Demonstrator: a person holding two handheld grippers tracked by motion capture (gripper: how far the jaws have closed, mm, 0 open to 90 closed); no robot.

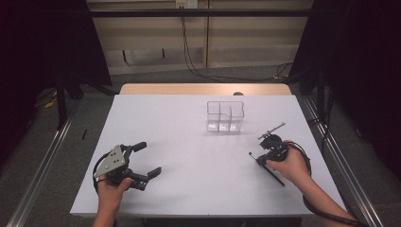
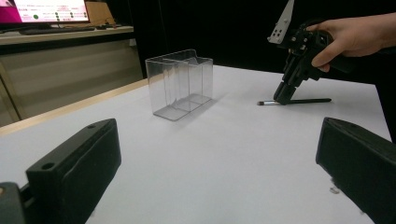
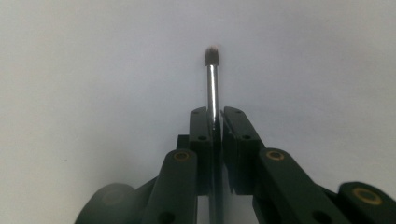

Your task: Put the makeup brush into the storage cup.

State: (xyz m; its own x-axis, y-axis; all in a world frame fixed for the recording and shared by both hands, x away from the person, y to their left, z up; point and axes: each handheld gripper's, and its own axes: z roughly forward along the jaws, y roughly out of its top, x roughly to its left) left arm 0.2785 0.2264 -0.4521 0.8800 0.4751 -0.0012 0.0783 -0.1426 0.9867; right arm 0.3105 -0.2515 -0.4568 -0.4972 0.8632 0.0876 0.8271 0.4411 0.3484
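A slim brush (image 1: 276,178) with a black handle, a silver ferrule and a dark tip lies on the white table (image 1: 189,189) at the right. My right gripper (image 1: 261,160) points down at it and is shut on the brush near its ferrule. In the right gripper view the jaws meet around the brush (image 3: 212,79), and the tip sticks out beyond my right gripper (image 3: 215,116). My left gripper (image 1: 150,159) stands open at the front left with nothing between its jaws. The left gripper view looks across my left gripper (image 2: 219,154) towards the brush (image 2: 308,100) and the right gripper (image 2: 282,97).
A clear plastic organiser (image 1: 225,116) with upright compartments stands at the back centre of the table, seen closer as the organiser (image 2: 180,81) in the left gripper view. A bare wooden strip (image 1: 203,89) runs along the far edge. Cables hang behind it.
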